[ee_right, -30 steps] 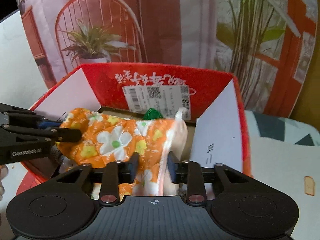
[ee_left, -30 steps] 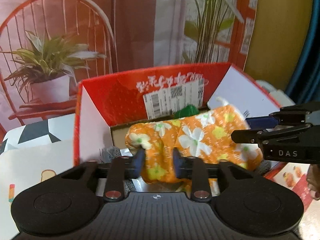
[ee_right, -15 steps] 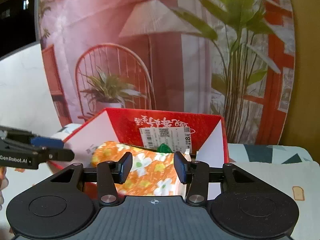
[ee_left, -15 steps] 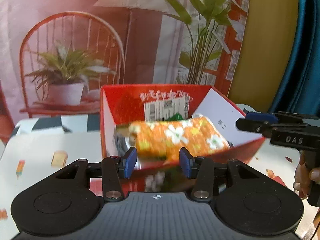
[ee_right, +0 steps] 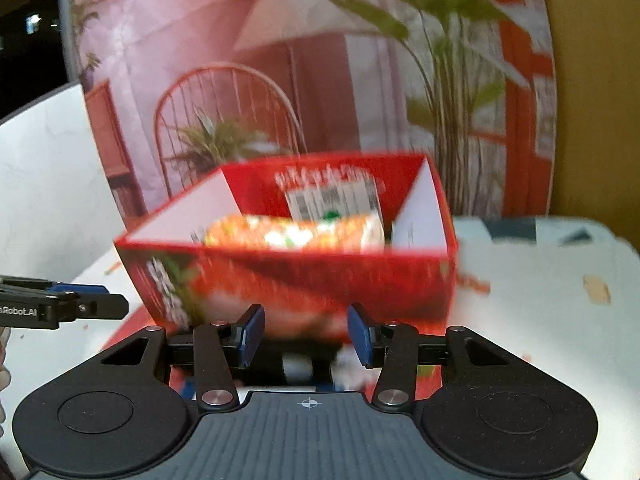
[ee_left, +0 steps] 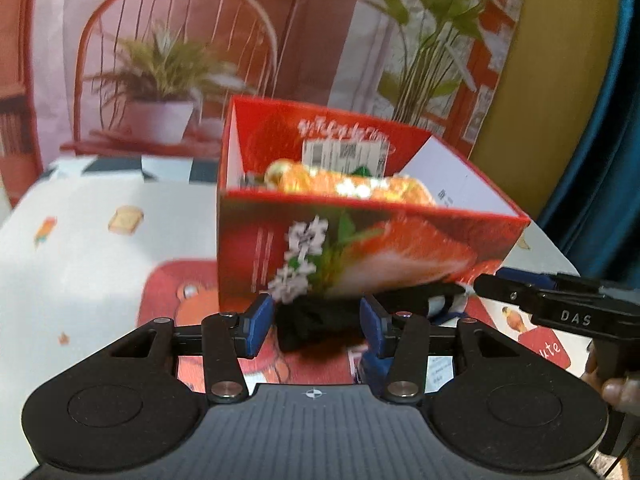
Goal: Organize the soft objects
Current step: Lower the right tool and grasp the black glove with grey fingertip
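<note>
An orange floral cloth [ee_left: 352, 186] lies folded inside the red strawberry-print box [ee_left: 360, 248]; it also shows in the right wrist view [ee_right: 296, 234] inside the box [ee_right: 304, 280]. My left gripper [ee_left: 316, 324] is open and empty, low in front of the box, over a black soft item [ee_left: 316, 326] on the table. My right gripper [ee_right: 306, 334] is open and empty, also in front of the box. Each gripper shows in the other's view: the right one [ee_left: 560, 312], the left one [ee_right: 60, 306].
A white tablecloth with cartoon prints [ee_left: 100, 240] covers the table. A printed backdrop with a chair and plants [ee_left: 180, 60] stands behind the box. A blue-and-white item [ee_left: 448, 304] lies by the box's front right corner. A blue curtain [ee_left: 600, 140] hangs at right.
Both grippers let go of the orange cloth, opened, and pulled back and down from the box. The cloth now rests in the box.
</note>
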The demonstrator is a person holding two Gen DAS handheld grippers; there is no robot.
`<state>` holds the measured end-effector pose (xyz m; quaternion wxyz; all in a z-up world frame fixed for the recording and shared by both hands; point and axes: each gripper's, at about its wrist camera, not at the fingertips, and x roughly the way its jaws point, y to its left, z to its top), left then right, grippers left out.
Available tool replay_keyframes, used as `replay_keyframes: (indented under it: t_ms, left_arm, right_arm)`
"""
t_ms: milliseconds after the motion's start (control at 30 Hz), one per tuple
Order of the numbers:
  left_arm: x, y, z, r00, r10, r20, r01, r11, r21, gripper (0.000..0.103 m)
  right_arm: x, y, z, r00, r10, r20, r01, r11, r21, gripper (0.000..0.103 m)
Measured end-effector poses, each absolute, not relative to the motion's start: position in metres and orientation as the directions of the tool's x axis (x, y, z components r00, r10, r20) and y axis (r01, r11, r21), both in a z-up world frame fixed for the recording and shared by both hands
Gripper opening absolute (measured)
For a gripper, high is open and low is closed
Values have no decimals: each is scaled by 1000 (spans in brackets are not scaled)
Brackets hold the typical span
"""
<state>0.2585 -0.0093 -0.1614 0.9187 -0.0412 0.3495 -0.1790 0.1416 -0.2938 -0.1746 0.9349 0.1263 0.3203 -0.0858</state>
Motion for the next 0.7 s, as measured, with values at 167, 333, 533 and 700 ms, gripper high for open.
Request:
replay_keyframes:
  t_ms: [167,333,533,700]
  left_arm:
    - [272,-9,-175,672,-352,-651,271,936,-226,51]
    - [290,-11,-194,651,-337,-680,228,941,-249,51]
    - [297,-19,-208,645,-349,-680,238,937,-255,51]
    - [297,-25,-216,643,-362,-675,262,932,-250,48]
  right_arm:
    - [148,-293,-196,737,-105,-668,307,932,192,48]
    - [161,-298,-216,710,-136,-691,376,903,209,60]
    - [171,-305,-234,689,-152,-709,428,874,228,64]
    - [170,-305,-247,692,-136,-709,427,869,250,62]
